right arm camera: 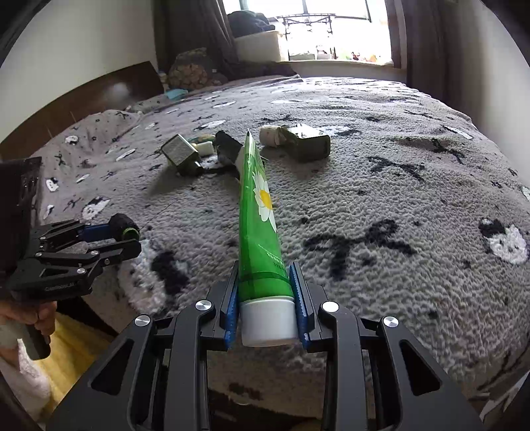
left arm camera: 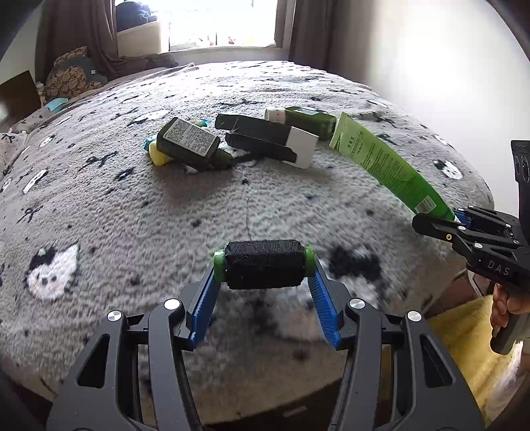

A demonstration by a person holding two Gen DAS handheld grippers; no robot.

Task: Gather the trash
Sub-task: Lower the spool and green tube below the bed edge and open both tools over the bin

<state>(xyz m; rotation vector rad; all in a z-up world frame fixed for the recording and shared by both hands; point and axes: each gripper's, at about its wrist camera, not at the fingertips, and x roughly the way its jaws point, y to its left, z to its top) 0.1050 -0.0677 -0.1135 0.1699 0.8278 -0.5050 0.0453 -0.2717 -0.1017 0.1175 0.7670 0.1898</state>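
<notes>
Both wrist cameras sit low near the bed's [left arm camera: 132,205] edge, facing the window [right arm camera: 334,30]; each glimpses the other gripper, sharing the central clutter [left arm camera: 238,139].

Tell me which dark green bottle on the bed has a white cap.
The far bottle, behind the black-and-white box. The near bottle, label up, shows no white cap.

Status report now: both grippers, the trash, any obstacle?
Left gripper shut on thread spool. Right gripper shut on green tube. Bottles on blanket. No obstacle seen.
</notes>
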